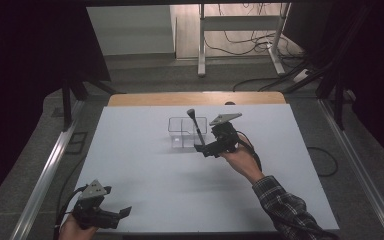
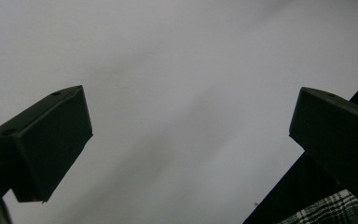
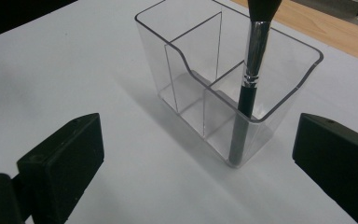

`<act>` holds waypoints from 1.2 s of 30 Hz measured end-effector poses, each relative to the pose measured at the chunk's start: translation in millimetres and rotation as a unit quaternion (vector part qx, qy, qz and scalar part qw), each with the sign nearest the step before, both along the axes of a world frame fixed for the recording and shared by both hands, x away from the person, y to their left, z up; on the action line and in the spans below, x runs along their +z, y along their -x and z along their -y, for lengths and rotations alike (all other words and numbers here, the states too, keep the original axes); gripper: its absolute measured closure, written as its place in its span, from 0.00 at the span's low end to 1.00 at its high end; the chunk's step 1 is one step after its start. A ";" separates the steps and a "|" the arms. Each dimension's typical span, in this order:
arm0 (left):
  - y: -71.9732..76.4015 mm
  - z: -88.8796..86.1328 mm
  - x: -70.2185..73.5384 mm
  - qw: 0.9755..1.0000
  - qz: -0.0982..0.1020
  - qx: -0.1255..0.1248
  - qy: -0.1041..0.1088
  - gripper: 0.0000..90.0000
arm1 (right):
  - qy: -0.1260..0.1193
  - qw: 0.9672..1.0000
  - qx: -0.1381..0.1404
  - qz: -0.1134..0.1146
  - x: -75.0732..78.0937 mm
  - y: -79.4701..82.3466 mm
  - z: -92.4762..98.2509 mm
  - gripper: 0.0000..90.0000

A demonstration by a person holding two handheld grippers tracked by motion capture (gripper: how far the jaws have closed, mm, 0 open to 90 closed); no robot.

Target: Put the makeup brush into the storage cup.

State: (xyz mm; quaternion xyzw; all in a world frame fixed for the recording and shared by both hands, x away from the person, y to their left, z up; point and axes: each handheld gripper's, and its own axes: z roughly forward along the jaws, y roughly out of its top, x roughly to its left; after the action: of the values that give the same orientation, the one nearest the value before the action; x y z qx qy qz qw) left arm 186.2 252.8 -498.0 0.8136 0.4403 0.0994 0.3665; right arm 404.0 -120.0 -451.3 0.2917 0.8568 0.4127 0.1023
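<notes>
A: Start from the high view. Where does the work sit?

B: A clear organizer (image 1: pixel 187 132) stands past the middle of the white table (image 1: pixel 130 165), with a makeup brush (image 1: pixel 196 128) upright in its right-hand end, bristles on top. The right gripper (image 1: pixel 202 148) is just beside that end, low and level, jaws towards the box. I judge it sits there because the brush has been set into the compartment and let go.

A: And the other hand?

B: The left gripper (image 1: pixel 122 212) rests at the near left corner of the table, well apart from the organizer. It looks parked, out of the way, since this job needs one hand.

A: What does the left gripper view give?

B: Its two black jaws stand wide apart over bare table, nothing between them. A strip of plaid sleeve (image 2: pixel 331 212) shows at the lower right.

A: And the right gripper view?

B: The jaws are spread wide here too, one at each lower corner, and neither touches anything. Between and beyond them stands the organizer (image 3: pixel 279 88), with its dividers making several compartments. The brush (image 3: pixel 249 84) leans in the near right compartment, its dark handle end on the floor of the box and its silver ferrule above the rim. The compartment wall holds it upright, so no grip is needed.
</notes>
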 end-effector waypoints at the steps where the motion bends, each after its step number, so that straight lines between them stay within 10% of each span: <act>1: 0.0 0.0 0.0 1.000 0.000 0.000 0.000 0.00 | 0.000 1.000 0.000 0.000 0.0 0.0 0.0 0.02; 36: 1.2 0.7 1.3 1.000 0.011 -0.002 -0.007 0.00 | 0.018 1.000 0.024 -0.005 1.0 32.8 23.1 0.00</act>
State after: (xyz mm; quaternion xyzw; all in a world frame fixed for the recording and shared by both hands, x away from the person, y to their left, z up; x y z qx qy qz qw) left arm 184.9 252.0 -496.7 0.8162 0.4336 0.1107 0.3654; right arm 371.2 -143.1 -450.3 0.2708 0.8713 0.3984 0.0936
